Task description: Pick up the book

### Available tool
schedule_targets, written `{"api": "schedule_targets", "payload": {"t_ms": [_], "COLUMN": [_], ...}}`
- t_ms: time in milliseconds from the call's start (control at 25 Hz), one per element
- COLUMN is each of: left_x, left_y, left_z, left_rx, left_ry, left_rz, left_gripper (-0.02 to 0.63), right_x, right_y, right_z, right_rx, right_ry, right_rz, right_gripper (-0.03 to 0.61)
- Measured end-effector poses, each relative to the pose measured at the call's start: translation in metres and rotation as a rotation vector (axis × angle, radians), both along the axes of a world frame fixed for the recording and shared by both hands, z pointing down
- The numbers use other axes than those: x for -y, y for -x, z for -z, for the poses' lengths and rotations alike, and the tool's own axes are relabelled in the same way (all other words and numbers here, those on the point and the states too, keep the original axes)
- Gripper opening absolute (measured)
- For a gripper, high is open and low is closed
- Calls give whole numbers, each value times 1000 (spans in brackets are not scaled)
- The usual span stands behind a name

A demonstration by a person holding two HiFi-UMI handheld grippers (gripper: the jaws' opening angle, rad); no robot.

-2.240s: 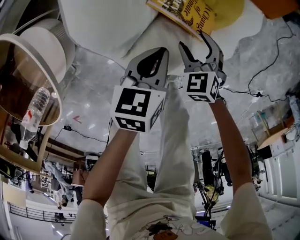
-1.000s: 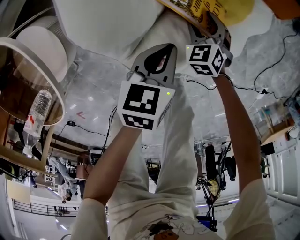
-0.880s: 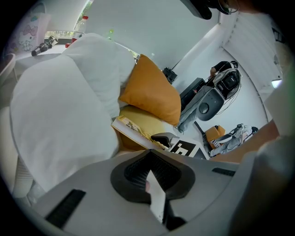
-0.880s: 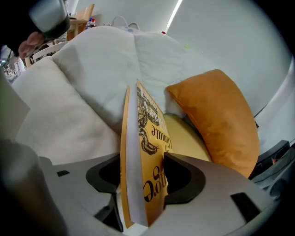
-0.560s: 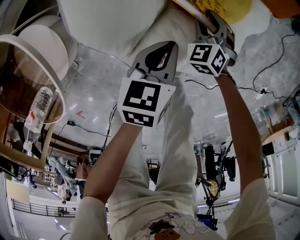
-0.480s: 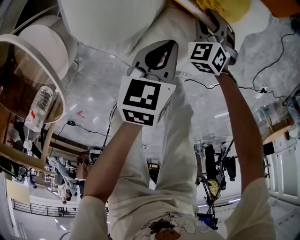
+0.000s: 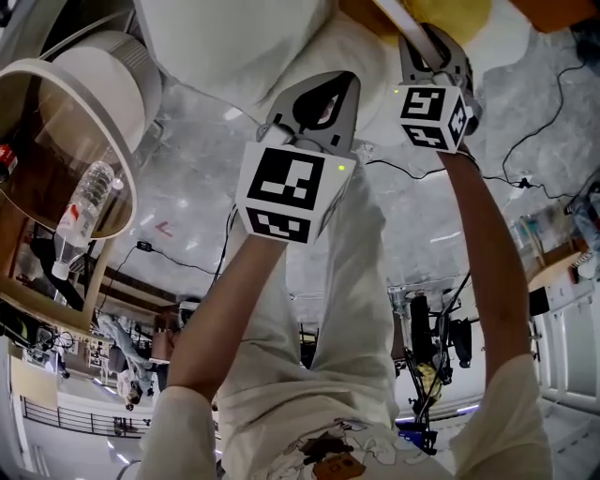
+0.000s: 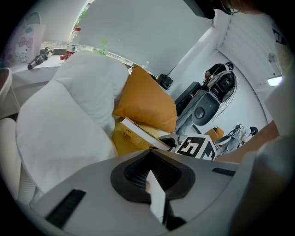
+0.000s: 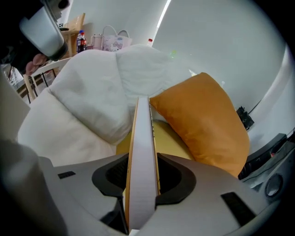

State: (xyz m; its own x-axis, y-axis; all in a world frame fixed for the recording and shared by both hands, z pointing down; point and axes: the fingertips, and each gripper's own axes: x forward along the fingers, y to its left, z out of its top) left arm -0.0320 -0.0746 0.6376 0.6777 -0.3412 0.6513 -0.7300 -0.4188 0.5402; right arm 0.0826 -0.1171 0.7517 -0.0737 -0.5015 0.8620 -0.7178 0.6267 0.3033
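Note:
The book [image 9: 140, 161], yellow-covered with white page edges, stands on edge between the jaws of my right gripper [image 9: 140, 186]. The jaws are closing and their pads press on both covers. It hangs above a yellow cushion [image 9: 169, 140], beside an orange cushion [image 9: 203, 120]. In the head view my right gripper [image 7: 427, 42] reaches the top edge, where only a sliver of the book [image 7: 386, 11] shows. The left gripper view shows the book [image 8: 138, 133] raised by its near end. My left gripper [image 7: 319, 94] [image 8: 154, 177] hovers shut beside it, apart from the book.
Large white cushions [image 9: 92, 101] fill the sofa left of the book. A round glass-topped side table [image 7: 37, 84] with a plastic bottle [image 7: 84, 202] under it stands at the left. Black cables [image 7: 544, 103] run over the marble floor on the right.
My right gripper has shut on the book's near end and lifted it toward the top of the head view. The left gripper has risen a little alongside.

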Motion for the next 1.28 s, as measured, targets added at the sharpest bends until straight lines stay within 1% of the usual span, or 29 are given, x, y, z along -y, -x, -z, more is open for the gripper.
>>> {"api": "schedule_targets", "payload": {"t_ms": [200, 400, 520, 640, 1040, 1280], "left_x": [1, -5, -2, -3, -13, -20], "left_y": [-1, -10, -11, -10, -2, 1], "left_z": [12, 31, 46, 59, 93, 120], "left_rx": [0, 3, 2, 0, 7, 17], "left_ry": [-14, -13, -33, -56, -91, -115], "left_rz": [-3, -3, 1, 10, 22, 34], "left_gripper": [6, 6, 6, 6, 6, 6], "right_x": [-2, -10, -11, -14, -27, -37], "right_y": [1, -3, -3, 2, 14, 19], "right_z": [18, 38, 56, 75, 126, 168], "right_rx": [53, 93, 123, 167, 322, 356], "right_ry": [21, 39, 44, 43, 42, 26], "right_rz": [-49, -55, -69, -78, -135, -118], "right_gripper": [156, 156, 156, 156, 156, 156]}}
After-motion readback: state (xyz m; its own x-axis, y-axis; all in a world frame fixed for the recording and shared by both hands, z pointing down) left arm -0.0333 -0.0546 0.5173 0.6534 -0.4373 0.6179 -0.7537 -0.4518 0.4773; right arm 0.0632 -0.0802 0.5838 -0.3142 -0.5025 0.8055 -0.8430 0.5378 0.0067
